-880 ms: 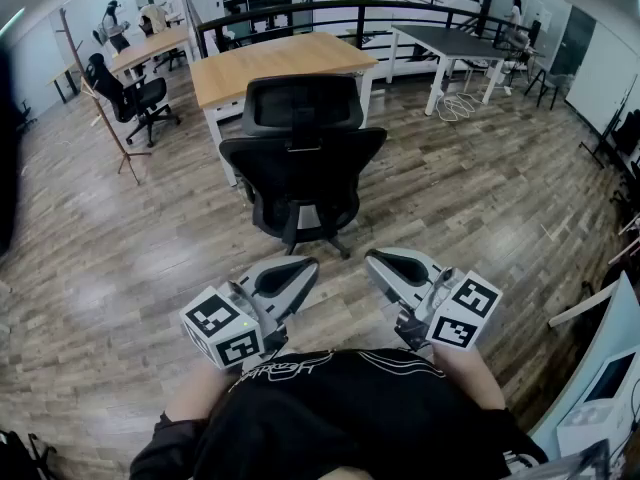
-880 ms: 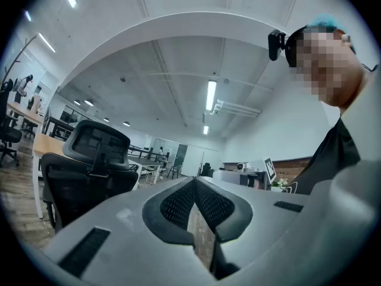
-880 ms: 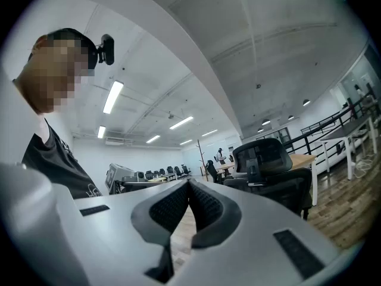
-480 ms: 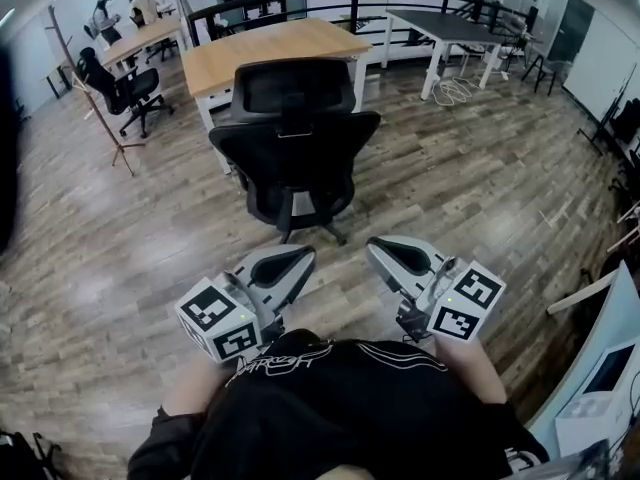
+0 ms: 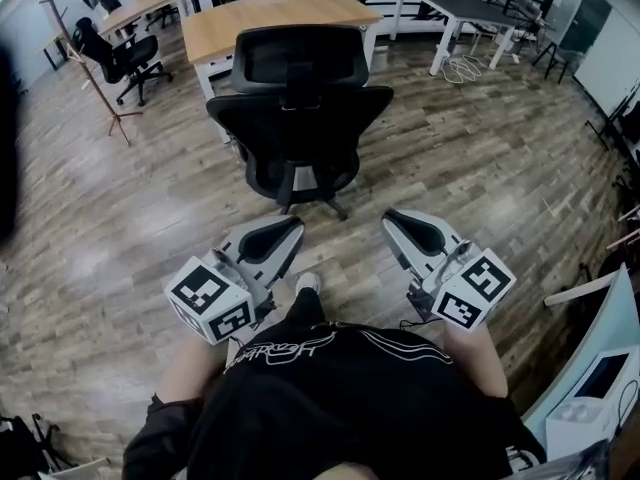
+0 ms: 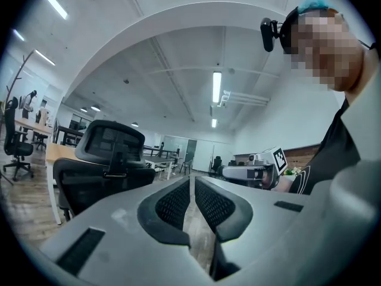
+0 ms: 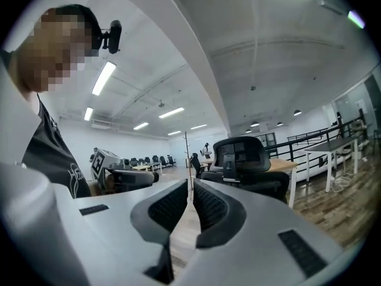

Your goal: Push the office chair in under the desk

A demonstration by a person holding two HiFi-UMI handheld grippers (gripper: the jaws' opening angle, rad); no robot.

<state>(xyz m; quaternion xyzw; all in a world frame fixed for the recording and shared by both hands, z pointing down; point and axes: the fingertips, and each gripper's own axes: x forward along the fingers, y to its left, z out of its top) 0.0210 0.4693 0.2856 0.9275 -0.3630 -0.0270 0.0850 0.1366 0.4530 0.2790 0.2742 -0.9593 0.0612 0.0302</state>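
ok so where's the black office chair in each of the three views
Head view: the office chair is at upper centre, its back towards the camera.
Left gripper view: the chair is left of centre at mid-height, beyond the jaws.
Right gripper view: the chair is right of centre, beyond the jaws.
Shared landmark: the wood-topped desk just behind the chair shows in both gripper views too.

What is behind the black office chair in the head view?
A wooden-topped desk stands right behind the office chair. The chair's backrest covers the middle of the desk's near edge and most of the space beneath it.
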